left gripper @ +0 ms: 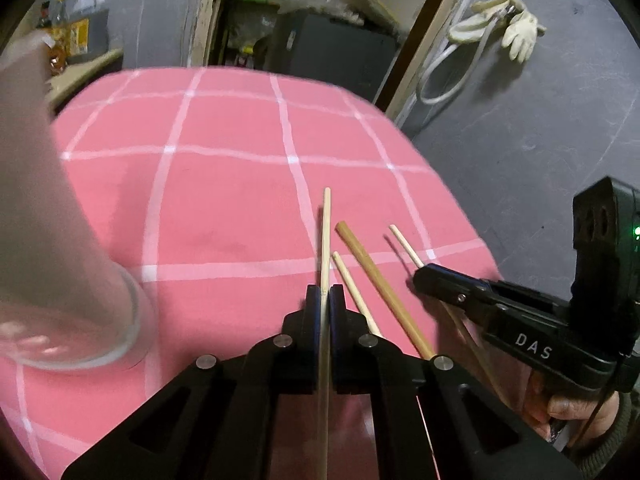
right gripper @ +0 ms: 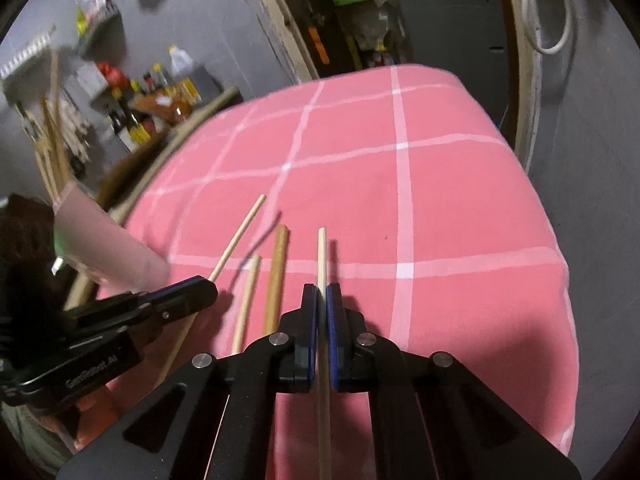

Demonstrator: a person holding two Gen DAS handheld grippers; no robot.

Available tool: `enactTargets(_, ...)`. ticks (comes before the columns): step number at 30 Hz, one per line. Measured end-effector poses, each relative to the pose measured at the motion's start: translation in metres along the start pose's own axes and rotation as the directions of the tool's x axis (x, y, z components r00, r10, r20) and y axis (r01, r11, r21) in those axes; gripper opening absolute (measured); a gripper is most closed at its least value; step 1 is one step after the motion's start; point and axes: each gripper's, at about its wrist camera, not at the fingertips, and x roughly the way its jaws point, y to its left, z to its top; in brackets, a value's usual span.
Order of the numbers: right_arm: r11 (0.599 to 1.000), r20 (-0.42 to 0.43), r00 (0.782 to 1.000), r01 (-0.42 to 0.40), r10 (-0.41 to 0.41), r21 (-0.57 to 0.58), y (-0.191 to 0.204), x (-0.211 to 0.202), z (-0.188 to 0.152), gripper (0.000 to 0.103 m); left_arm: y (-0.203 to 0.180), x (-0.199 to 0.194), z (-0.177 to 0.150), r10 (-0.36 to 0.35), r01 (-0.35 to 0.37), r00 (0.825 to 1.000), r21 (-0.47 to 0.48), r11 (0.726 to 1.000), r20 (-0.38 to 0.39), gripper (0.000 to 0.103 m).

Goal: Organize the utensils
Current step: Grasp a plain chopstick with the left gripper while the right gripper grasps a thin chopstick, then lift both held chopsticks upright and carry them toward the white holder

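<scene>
Four chopsticks lie or hang over the pink checked tablecloth [left gripper: 224, 200]. My left gripper [left gripper: 325, 296] is shut on a pale chopstick [left gripper: 327, 232], which runs back between its blue pads. In the right wrist view the left gripper [right gripper: 211, 290] comes in from the left holding that stick [right gripper: 240, 232]. My right gripper [right gripper: 322, 296] is shut on another pale chopstick [right gripper: 321, 256]; it also shows at the right [left gripper: 418, 274]. Between the two grippers a short pale chopstick [left gripper: 352, 288] and a darker brown one [left gripper: 380, 284] lie loose. A clear glass [left gripper: 120, 320] stands at the left.
The glass [right gripper: 104, 240] holds several chopsticks [right gripper: 52, 152]. The cloth drops off at the table's right edge [right gripper: 560, 280] to a grey floor. White gloves [left gripper: 518, 28] and a white cable [left gripper: 436, 80] lie on the floor. Bottles [right gripper: 144, 112] stand on a shelf behind.
</scene>
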Motion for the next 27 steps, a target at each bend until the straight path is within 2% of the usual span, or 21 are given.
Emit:
enactTargets(4, 0.999, 0.113, 0.993, -0.04, 0.04, -0.001, 0.008, -0.027, -0.01, 0.003, -0.009, -0.025, -0.006, -0.001, -0.003, 0.993, 0.034, 0.999, 0.119, 0.002)
enactTargets(9, 0.995, 0.294, 0.95, -0.094, 0.103, -0.046, 0.025, -0.061, -0.022, 0.003, -0.02, -0.057, -0.019, 0.01, -0.03, 0.962, 0.068, 0.997, 0.273, 0.002)
enactTargets(14, 0.987, 0.435, 0.887, -0.123, 0.157, -0.104, 0.047, -0.082, -0.027, 0.003, -0.02, -0.09, -0.028, 0.02, -0.042, 0.909, 0.044, 0.998, 0.417, 0.002)
enactTargets(18, 0.978, 0.513, 0.834, -0.151, 0.203, -0.142, 0.064, -0.09, -0.026, 0.003, -0.014, -0.11, -0.031, 0.021, -0.03, 0.869, 0.011, 0.999, 0.494, 0.002)
enactTargets(24, 0.961, 0.589, 0.76, -0.198, 0.273, -0.191, 0.094, -0.096, -0.019, 0.003, -0.004, -0.141, -0.034, 0.024, -0.024, 0.813, -0.007, 1.0, 0.581, 0.003)
enactTargets(27, 0.952, 0.609, 0.733, -0.216, 0.304, -0.215, 0.11, -0.096, -0.011, 0.003, 0.006, -0.158, -0.032, 0.029, -0.028, 0.783, -0.01, 1.0, 0.622, 0.002)
